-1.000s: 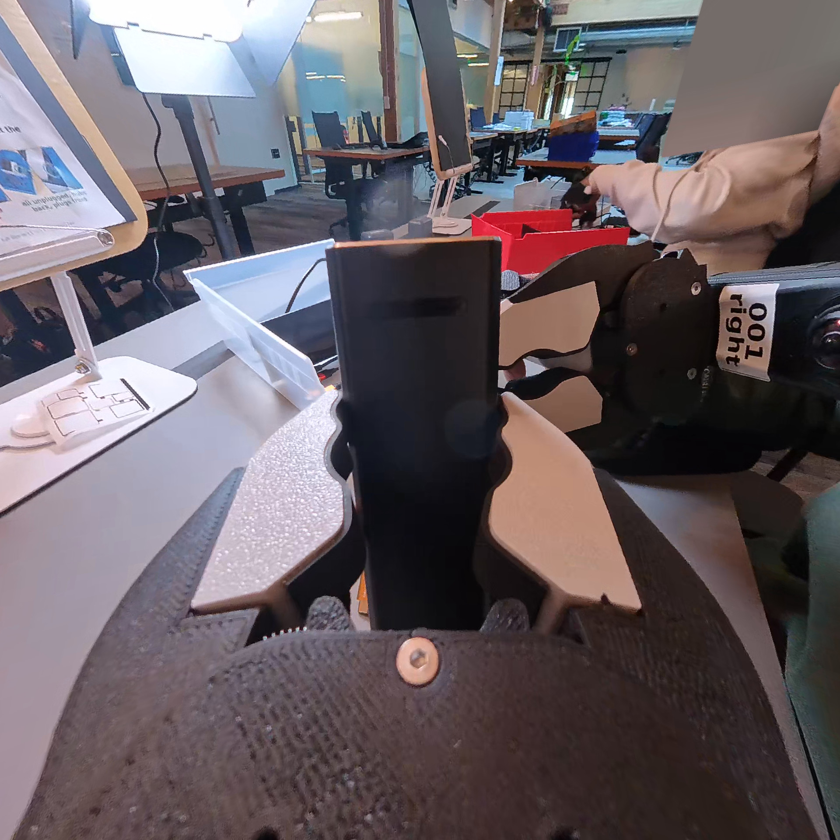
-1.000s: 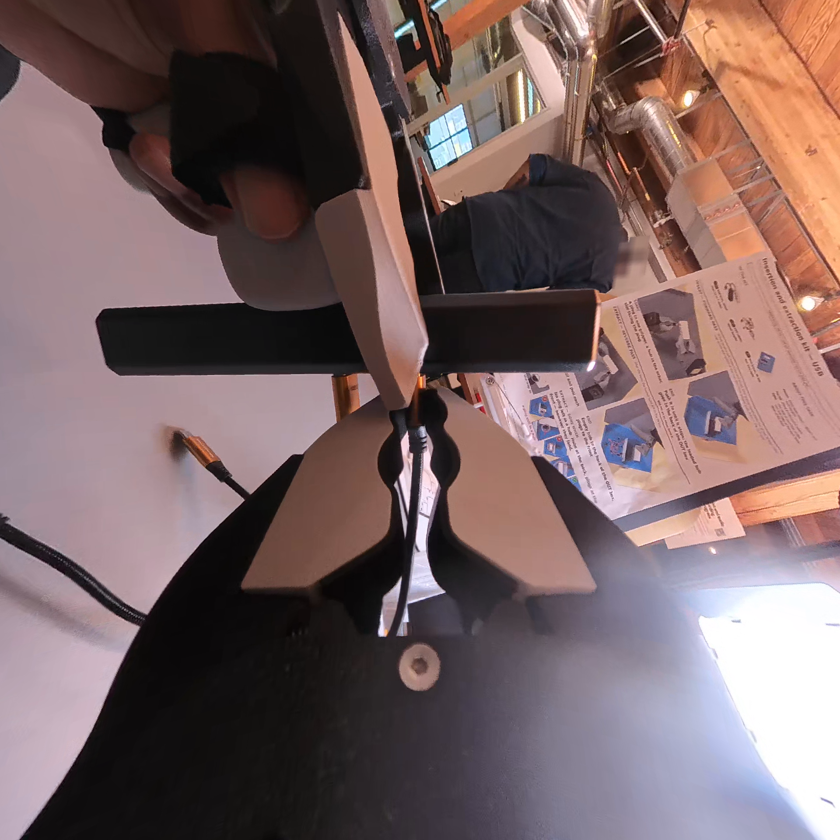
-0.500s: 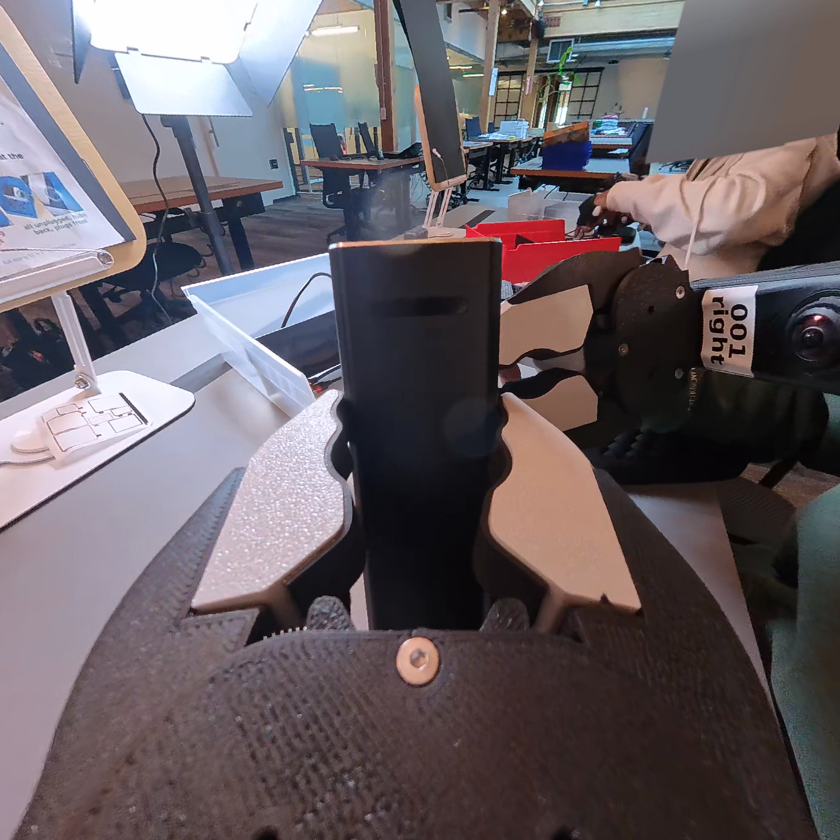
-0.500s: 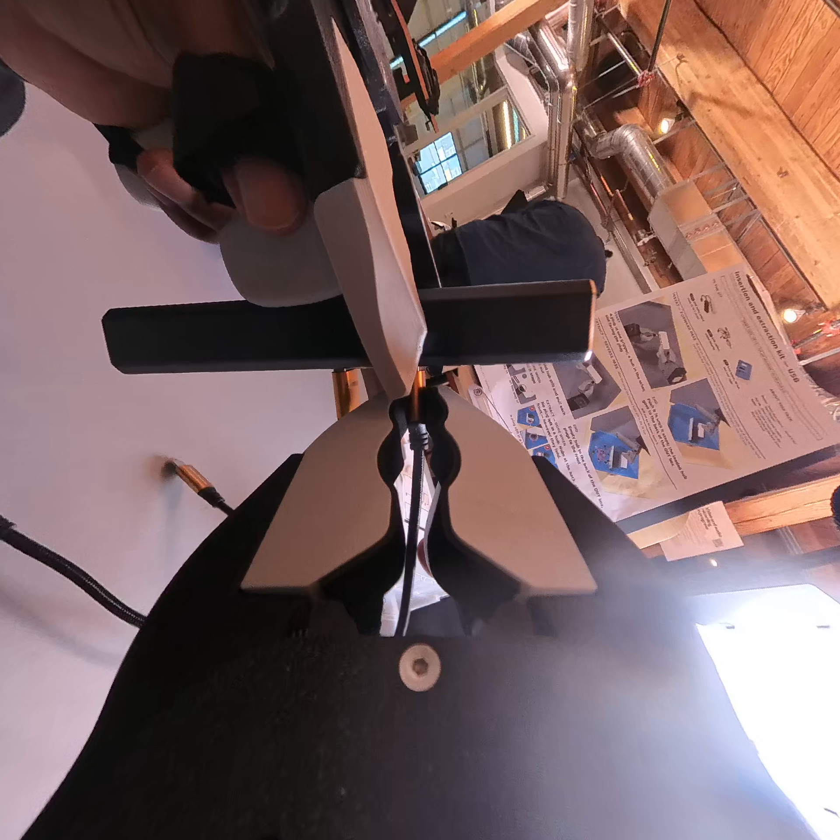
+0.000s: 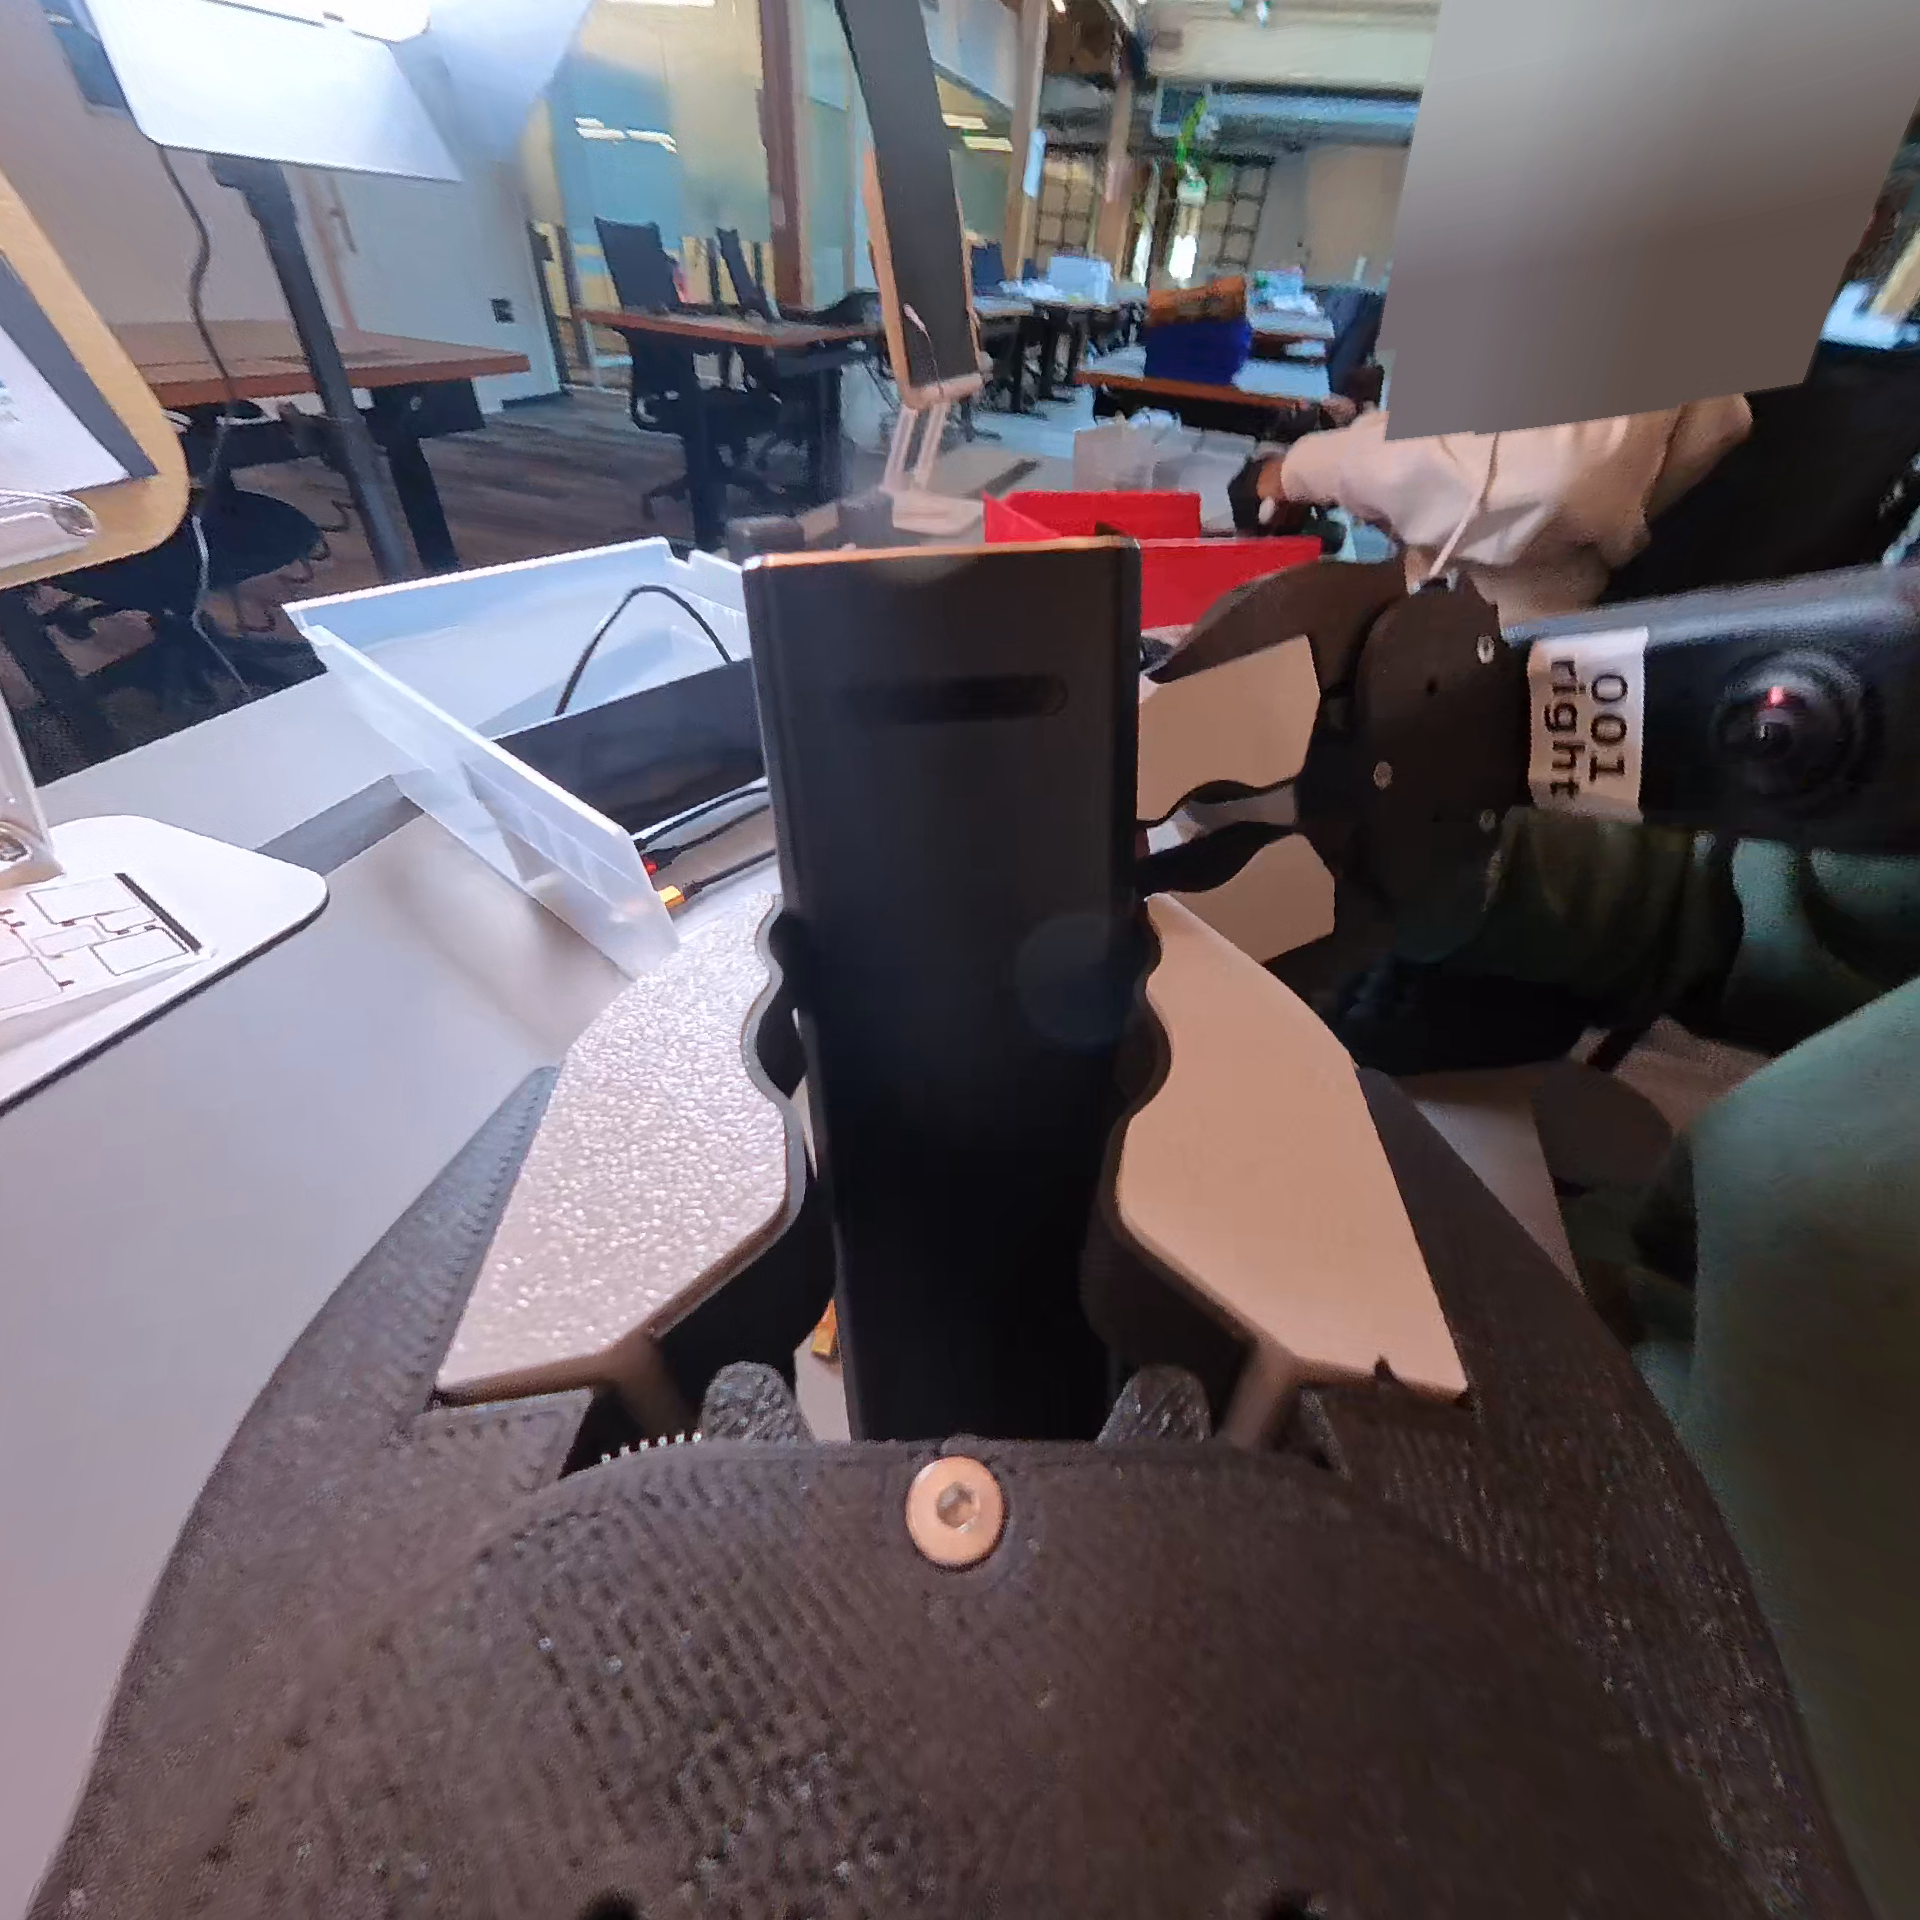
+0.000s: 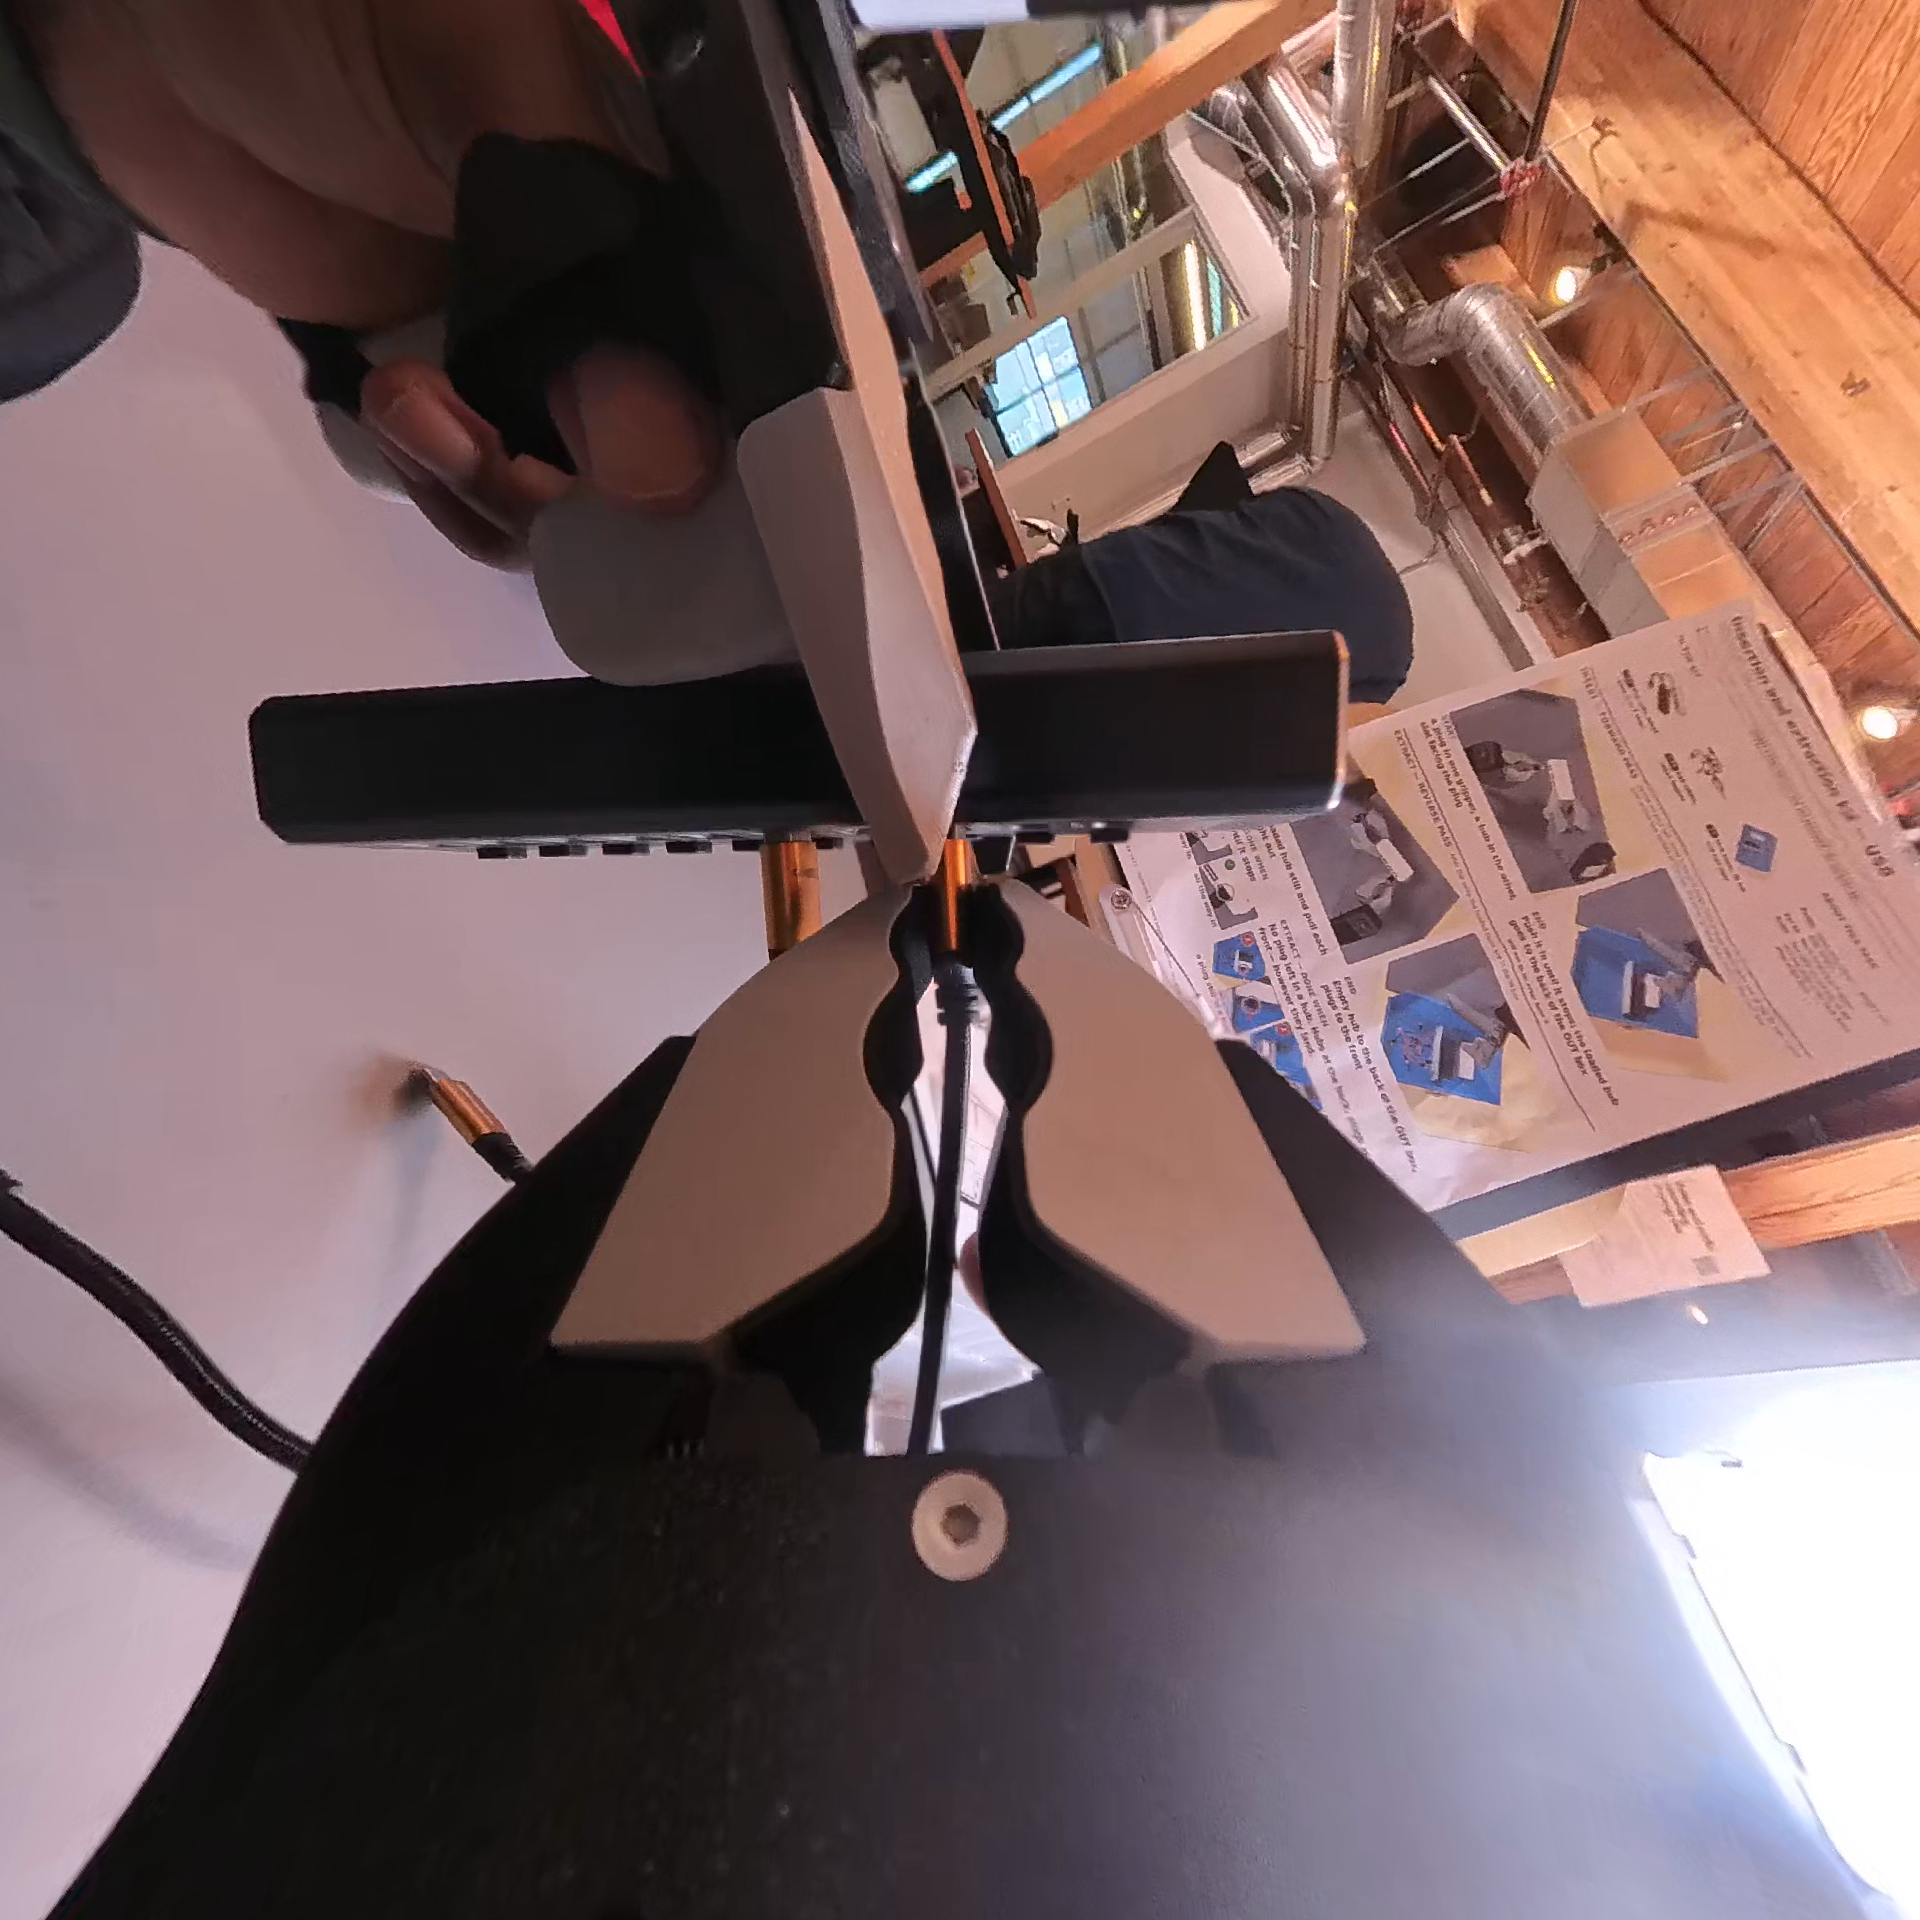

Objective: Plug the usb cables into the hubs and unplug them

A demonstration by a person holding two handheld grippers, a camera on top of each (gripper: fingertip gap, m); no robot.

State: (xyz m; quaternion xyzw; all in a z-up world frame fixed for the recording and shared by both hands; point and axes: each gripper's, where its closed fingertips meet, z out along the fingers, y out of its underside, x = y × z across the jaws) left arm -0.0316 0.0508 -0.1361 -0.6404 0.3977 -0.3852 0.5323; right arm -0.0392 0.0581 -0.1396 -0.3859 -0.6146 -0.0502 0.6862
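My left gripper (image 5: 961, 925) is shut on a long black USB hub (image 5: 935, 790) and holds it above the table. In the right wrist view the hub (image 6: 582, 748) lies crosswise, with the left gripper's finger (image 6: 883, 644) across it. My right gripper (image 6: 948, 914) is shut on an orange USB plug (image 6: 952, 894) with a thin black cable (image 6: 951, 1195). The plug meets the hub's port edge; I cannot tell how deep it sits. A second orange plug (image 6: 792, 896) sticks out of the hub beside it. The right gripper (image 5: 1226, 821) shows to the right of the hub in the left wrist view.
A loose orange plug (image 6: 457, 1103) and a thick braided cable (image 6: 156, 1351) lie on the white table (image 5: 208, 1143). A white tray (image 5: 468, 769) with cables and a red bin (image 5: 1101, 520) stand behind. An instruction board (image 6: 1558, 935) stands at the left. A person's sleeve (image 5: 1455, 499) is at the back right. The tips of both grippers are at nearly the same place.
Both grippers keep their grips and have shifted together. The hub has tilted a little, so its row of ports now shows in the right wrist view.
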